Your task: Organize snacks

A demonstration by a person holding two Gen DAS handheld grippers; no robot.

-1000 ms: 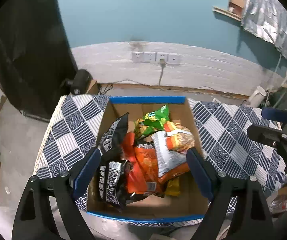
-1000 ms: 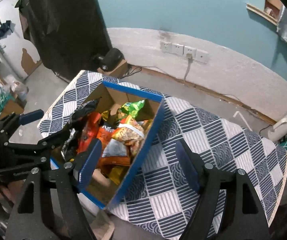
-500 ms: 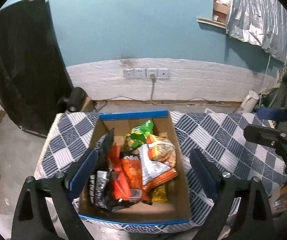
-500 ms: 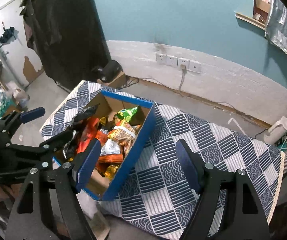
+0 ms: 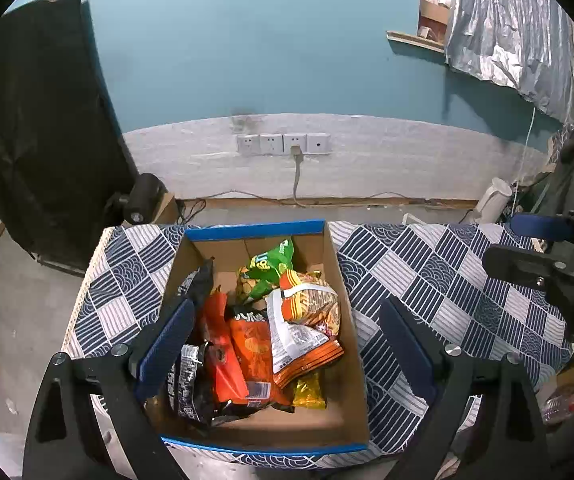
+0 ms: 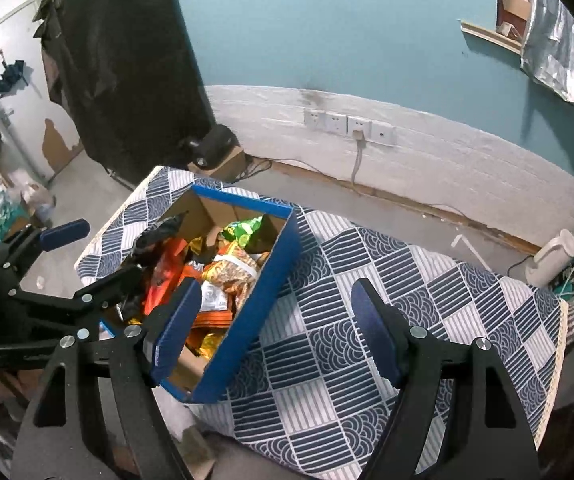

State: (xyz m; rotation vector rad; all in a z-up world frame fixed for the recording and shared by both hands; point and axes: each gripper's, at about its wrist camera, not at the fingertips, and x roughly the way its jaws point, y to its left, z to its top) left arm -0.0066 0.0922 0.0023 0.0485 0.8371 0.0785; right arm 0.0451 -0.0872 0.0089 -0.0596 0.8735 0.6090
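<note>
I am holding the left gripper (image 5: 287,344) with its jaws spread wide and nothing between the pads; it is hanging above the cardboard box (image 5: 341,276). I am keeping the right gripper (image 6: 277,330) open too, gripping nothing, over the box's blue side and the checked tablecloth (image 6: 427,280). The snack bags (image 5: 263,332) are lying heaped inside the box: green, orange, black, yellow. How many bags are lying underneath, I cannot tell. The box is sitting at the left end of the table.
</note>
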